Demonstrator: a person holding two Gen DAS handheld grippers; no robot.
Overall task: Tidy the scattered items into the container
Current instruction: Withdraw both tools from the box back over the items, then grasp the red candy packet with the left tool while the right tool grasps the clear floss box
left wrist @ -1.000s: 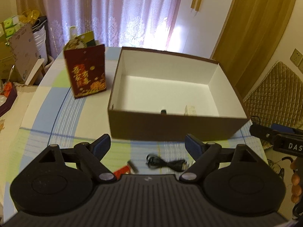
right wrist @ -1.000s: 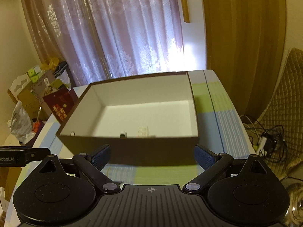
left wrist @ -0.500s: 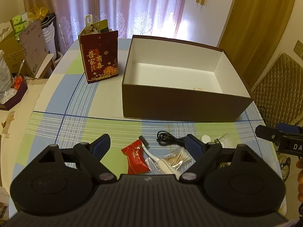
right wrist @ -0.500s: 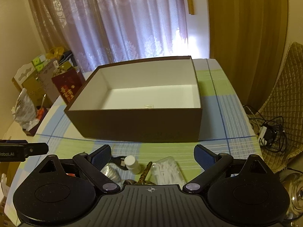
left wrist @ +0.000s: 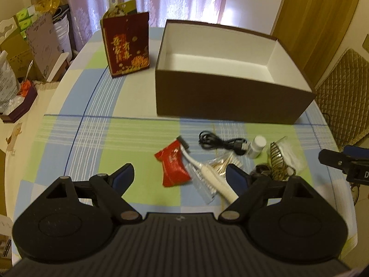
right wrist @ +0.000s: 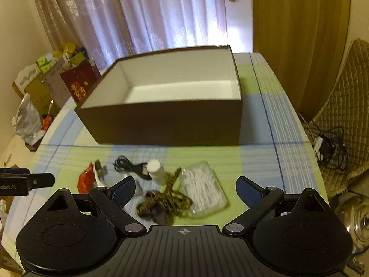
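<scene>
Both my tongs hang wide open and hold nothing. Between the jaws of my left tongs (left wrist: 180, 175) lie a red packet (left wrist: 173, 164) and a toothbrush (left wrist: 208, 173), with a bag of toothpicks (left wrist: 221, 163) beside them. Under my right tongs (right wrist: 185, 187) sit a coiled cord (right wrist: 165, 202) and a clear pack of swabs (right wrist: 204, 189). Just ahead are a black cable (left wrist: 221, 142) and a small white bottle (right wrist: 156, 169). All of these are on the cloth, so I judge most of the tidying is left. Farther ahead stands the box (right wrist: 166, 122), open; the near wall hides most of its floor. The checked tablecloth (left wrist: 110, 136) covers a rounded table. A red bag (left wrist: 126, 43) stands left of the box, with curtains (right wrist: 150, 16) beyond.
</scene>
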